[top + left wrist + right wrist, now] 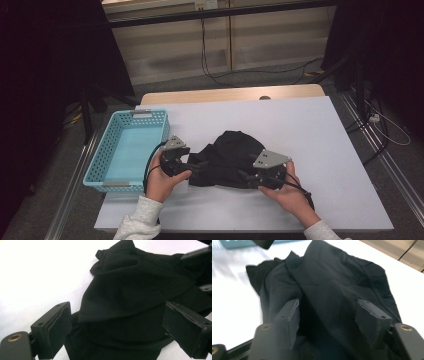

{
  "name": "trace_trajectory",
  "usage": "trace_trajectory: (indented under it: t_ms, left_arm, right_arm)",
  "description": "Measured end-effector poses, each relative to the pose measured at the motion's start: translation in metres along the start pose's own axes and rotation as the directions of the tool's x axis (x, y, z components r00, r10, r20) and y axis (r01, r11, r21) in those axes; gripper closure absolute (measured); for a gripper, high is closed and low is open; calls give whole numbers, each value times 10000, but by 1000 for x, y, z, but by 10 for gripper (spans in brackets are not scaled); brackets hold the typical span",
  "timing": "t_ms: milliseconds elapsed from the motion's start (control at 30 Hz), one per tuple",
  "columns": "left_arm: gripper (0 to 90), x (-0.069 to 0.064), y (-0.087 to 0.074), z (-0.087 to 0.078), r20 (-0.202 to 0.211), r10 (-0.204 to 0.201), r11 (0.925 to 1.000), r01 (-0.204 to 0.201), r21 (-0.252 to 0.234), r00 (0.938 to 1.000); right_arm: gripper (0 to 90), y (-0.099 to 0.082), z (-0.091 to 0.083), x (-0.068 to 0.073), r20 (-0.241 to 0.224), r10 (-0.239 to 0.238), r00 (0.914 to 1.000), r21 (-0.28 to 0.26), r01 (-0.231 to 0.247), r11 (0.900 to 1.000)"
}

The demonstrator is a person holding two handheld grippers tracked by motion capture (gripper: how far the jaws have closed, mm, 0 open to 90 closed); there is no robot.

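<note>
White table covering (320,150) carries a crumpled black garment (231,157) at its centre, beside a turquoise basket (112,150). Loose folds could slip or bunch if pinched thinly. Left gripper (196,165) and right gripper (245,176) flank it, jaws parted over the cloth, clamping nothing.

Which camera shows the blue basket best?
The high view: the whole basket sits left of the black cloth, its inside visible. The right gripper view catches just a blurred blue strip at its top edge.
</note>
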State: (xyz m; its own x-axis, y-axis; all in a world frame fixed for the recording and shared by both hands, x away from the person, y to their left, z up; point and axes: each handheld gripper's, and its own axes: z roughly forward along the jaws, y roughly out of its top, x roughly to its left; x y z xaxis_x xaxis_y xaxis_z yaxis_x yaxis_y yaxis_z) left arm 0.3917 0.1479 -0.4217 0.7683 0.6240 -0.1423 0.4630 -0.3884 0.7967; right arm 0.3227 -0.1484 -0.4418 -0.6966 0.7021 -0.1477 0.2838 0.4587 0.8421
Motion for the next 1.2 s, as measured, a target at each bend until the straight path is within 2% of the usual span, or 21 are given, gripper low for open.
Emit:
trace_trajectory:
  t_ms: [33,100,133,233,367,433,567,667,833,967,1200]
  left_arm:
    - [95,0,0,0,23,-16,10000,16,-2,10000]
    - [95,0,-1,-1,6,40,10000,-40,16,10000]
    - [95,0,-1,-1,4,42,10000,-42,18,10000]
    - [95,-1,-1,-1,10,29,10000,-29,12,10000]
    - [95,-3,-2,2,53,29,10000,-29,89,10000]
    - [95,-3,-3,3,46,32,9999,-33,129,10000]
    - [98,-2,-5,6,-4,38,9997,-38,232,10000]
    - [100,-4,-5,9,54,46,9996,-47,290,10000]
    - [103,-9,-7,14,211,89,9992,-97,384,9997]
    - [142,-12,-10,16,352,47,9987,-65,502,9994]
    - [223,-16,-12,16,591,-26,9979,-12,648,9982]
  right_arm:
    - [509,0,2,0,115,-41,9999,108,39,9999]
    - [650,0,2,-1,148,84,9999,-19,-84,10000]
    - [726,-1,-1,-5,135,270,9995,-88,-268,9996]
    - [863,-1,-9,-13,119,811,9966,-524,-804,9954]
    - [884,-1,-25,-28,431,1348,9899,-932,-1303,9871]
    - [885,-3,-38,-39,741,1718,9823,-1253,-1618,9788]
    - [885,-15,-57,-59,1167,2367,9646,-1546,-2178,9637]
    - [885,-23,-63,-65,1373,2656,9543,-1590,-2434,9568]
    - [885,-29,-66,-69,1535,2677,9512,-1449,-2464,9583]
    - [884,-32,-68,-71,1663,2772,9463,-1420,-2552,9564]
    - [884,-39,-76,-80,1956,3151,9287,-1503,-2891,9454]
